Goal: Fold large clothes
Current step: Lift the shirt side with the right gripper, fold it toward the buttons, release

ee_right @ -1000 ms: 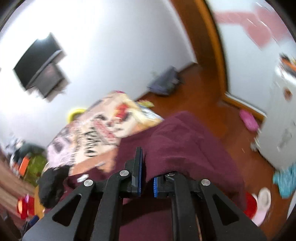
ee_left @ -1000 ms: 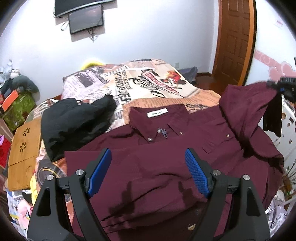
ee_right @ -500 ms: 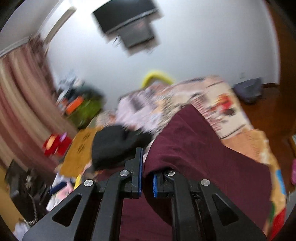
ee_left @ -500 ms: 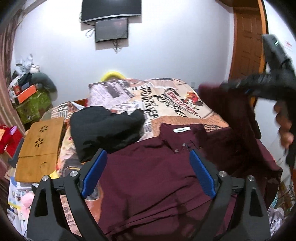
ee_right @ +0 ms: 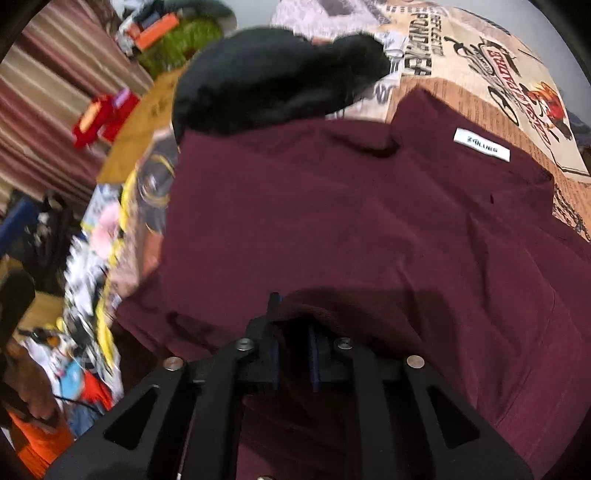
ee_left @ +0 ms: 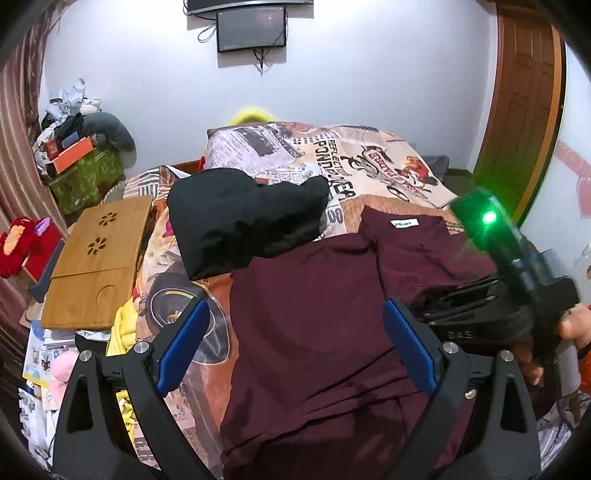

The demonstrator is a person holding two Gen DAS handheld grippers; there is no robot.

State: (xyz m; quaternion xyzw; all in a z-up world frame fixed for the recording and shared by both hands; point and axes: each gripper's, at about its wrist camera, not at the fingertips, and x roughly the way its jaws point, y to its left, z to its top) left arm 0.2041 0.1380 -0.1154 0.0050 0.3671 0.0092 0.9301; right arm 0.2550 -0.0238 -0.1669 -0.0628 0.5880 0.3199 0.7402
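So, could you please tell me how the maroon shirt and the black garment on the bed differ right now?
The maroon shirt lies spread fairly flat with smooth panels; the black garment sits bunched in a puffy heap. The shirt shows a white collar label; the black garment shows none. The right gripper pinches the shirt's fabric; nothing holds the black garment. Both rest on the printed bedspread.

White wall (ee_left: pixel 369 74); mounted screen (ee_left: pixel 251 31) (dark); wooden door (ee_left: pixel 524 99).

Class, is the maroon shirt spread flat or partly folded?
Partly folded: one side of the shirt lies over its front, hiding the buttons; the right tongs grip it.
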